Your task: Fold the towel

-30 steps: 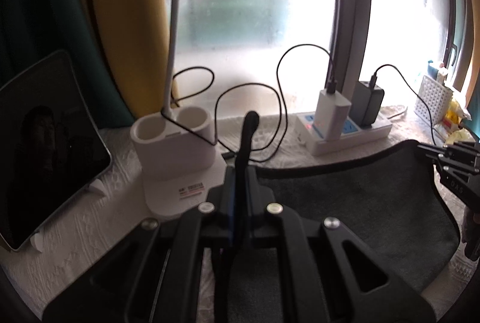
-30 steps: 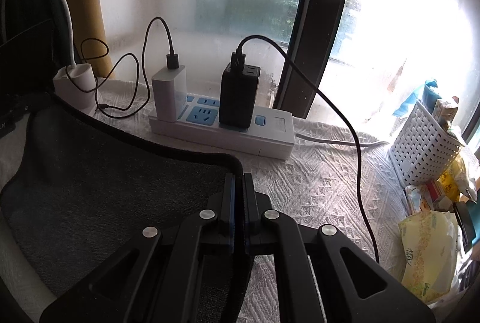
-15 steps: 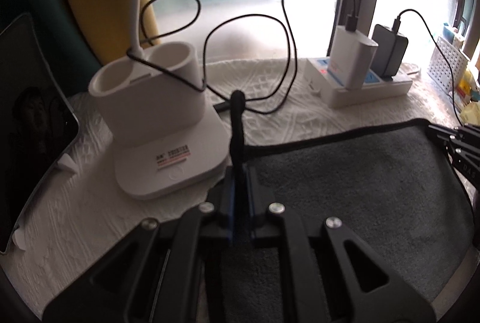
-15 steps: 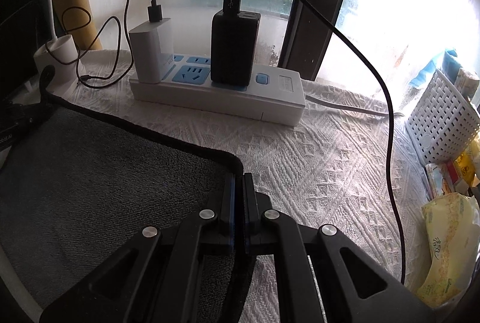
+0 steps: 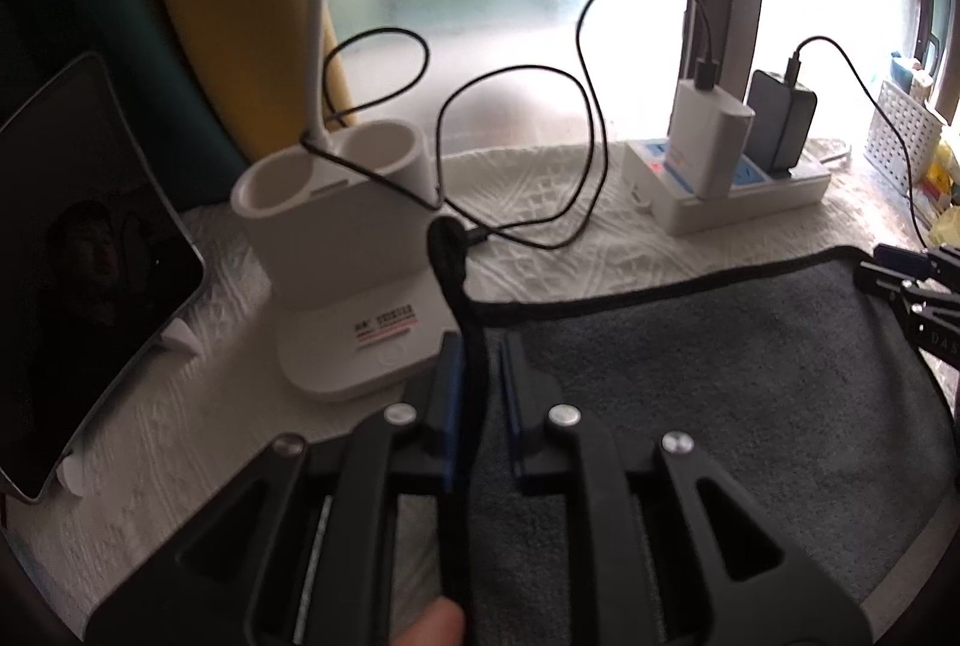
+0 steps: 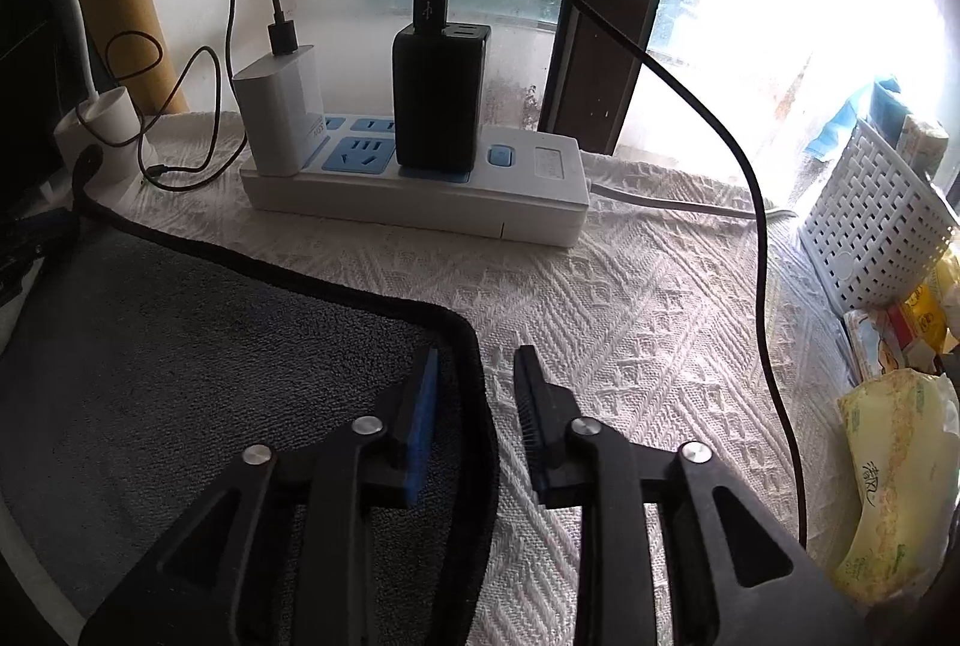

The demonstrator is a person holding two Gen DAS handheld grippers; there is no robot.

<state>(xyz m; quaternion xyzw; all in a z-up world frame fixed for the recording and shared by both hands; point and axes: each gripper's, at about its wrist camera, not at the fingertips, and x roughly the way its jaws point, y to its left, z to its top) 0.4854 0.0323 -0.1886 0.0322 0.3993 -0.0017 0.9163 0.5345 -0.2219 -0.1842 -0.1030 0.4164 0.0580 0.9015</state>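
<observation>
White textured cloth [image 6: 630, 298] covers the work surface below a fogged window. On the left gripper [image 5: 480, 376], the fingers stand slightly apart; the black-bound corner of the dark grey terry towel [image 5: 690, 376] rises between them as a raised fold, with a visible gap on the right side, so no firm clamp is present. On the right gripper [image 6: 474, 394], the fingers are spread wide and grip nothing; the black piping of the towel [image 6: 210, 346] runs through the gap between them, with the blue-padded left finger above the terry pile and the right finger above bare cloth. The towel lies flat on the cloth, spanning the area between both grippers, with a short dense grey pile and a continuous black edge binding that curves round its right corner. Just beyond the left gripper stands a white plastic desk lamp base with two round cups [image 5: 342, 250]. A dark tablet [image 5: 78, 256] leans upright at far left. Beyond the towel's far edge lies a white power strip with blue sockets [image 6: 420, 190], carrying a white charger [image 6: 279, 112] and a black charger [image 6: 438, 94], each with a black cable. A white perforated basket [image 6: 870, 220] sits at far right.
</observation>
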